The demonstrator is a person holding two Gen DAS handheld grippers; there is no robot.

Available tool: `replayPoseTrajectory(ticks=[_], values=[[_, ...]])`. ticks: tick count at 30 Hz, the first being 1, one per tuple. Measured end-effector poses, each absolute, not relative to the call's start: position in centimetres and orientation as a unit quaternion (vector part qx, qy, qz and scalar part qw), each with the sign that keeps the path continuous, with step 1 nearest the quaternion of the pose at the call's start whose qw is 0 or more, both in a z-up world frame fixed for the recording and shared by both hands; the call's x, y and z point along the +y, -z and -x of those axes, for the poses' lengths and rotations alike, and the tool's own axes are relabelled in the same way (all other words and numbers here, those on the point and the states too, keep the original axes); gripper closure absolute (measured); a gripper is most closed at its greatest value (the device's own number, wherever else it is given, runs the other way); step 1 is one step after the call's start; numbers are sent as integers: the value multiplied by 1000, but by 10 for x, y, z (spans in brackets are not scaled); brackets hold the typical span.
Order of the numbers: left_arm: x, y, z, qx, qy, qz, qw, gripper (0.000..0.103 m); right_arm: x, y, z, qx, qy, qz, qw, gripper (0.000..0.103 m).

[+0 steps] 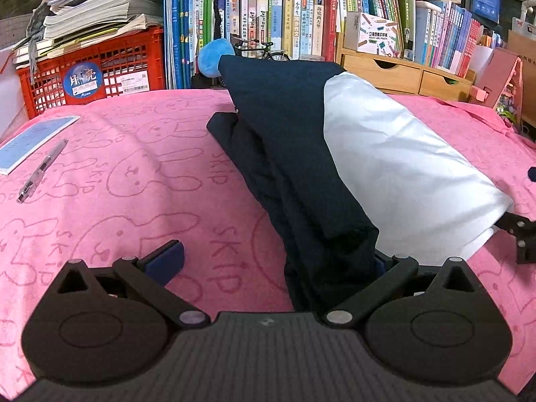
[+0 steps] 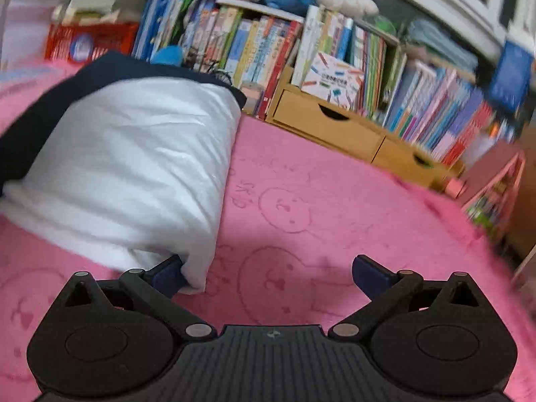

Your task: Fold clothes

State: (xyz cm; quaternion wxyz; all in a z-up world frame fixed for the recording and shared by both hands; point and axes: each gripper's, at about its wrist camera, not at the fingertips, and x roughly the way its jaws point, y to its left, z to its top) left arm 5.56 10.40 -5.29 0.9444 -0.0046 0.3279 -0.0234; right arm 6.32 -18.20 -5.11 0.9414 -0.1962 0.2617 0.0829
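Right gripper [image 2: 269, 273] spread wide, navy-and-white garment [image 2: 134, 154] folded, rumpled

Fluffy pink terry towel [image 1: 134, 174], smooth navy-and-white cloth garment [image 1: 395, 167], matt wooden drawers [image 2: 328, 124]

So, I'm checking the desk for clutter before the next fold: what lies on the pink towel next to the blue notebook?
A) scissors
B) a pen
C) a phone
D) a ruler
B: in the left wrist view a clear pen lies on the pink towel just beside the blue notebook, well left of the garment.
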Motion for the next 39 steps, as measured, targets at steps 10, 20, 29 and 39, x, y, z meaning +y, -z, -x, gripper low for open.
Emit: replayPoseTrajectory(ticks=[10, 20, 29, 39], values=[[106, 52, -52, 325, 23, 7, 945, 0, -265, 42, -136, 358, -273, -194, 872, 2], [149, 8, -17, 276, 32, 89, 956, 0, -222, 50, -154, 424, -303, -246, 817, 69], [82, 1, 5, 221, 121, 10, 968, 0, -180, 62, -76, 475, -394, -294, 729, 70], [76, 64, -20, 287, 82, -31, 954, 0, -205, 71, -110, 381, -250, -380, 805, 67]])
